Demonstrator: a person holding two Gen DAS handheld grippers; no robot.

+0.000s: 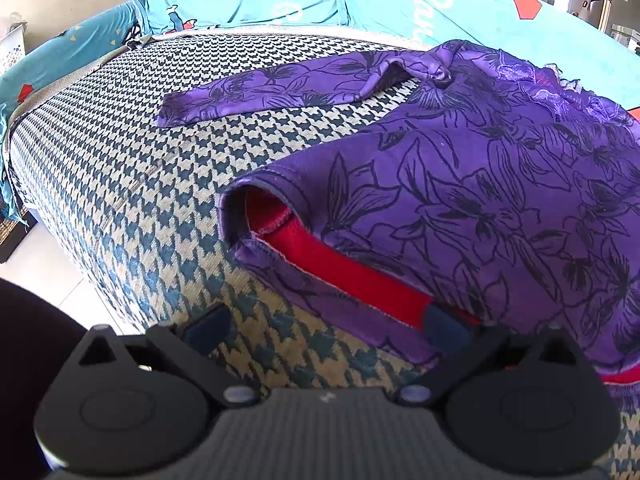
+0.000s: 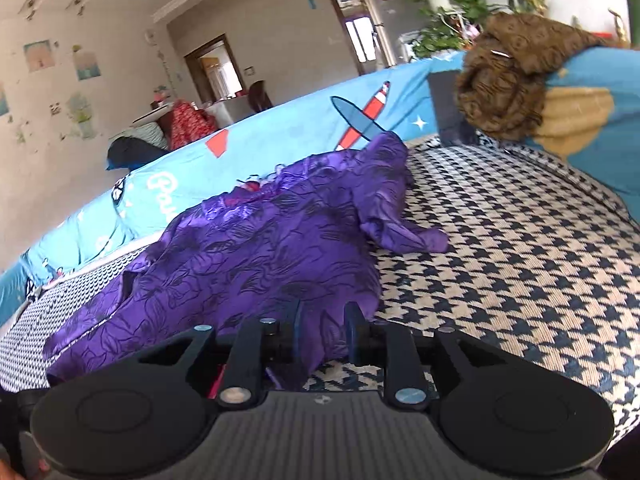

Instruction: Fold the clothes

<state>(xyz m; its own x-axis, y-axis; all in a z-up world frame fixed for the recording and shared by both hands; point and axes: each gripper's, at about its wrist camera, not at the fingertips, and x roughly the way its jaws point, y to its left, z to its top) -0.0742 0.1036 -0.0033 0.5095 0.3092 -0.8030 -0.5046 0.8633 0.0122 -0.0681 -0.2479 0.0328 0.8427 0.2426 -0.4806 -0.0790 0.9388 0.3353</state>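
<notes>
Our spread left tool (image 1: 326, 326) faces the purple top's (image 1: 500, 200) hem at lower right; the right tool (image 2: 325, 330) pinches its edge.

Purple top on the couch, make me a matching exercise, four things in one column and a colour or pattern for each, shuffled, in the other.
Things:
1. top
2. lining inside the top's hem opening
3. seat cover
4. bundle on the armrest

Descriptions:
A. brown, fuzzy
B. purple with dark flower outlines
C. dark and cream houndstooth
D. red

Pairs: 1-B, 2-D, 3-C, 4-A
</notes>
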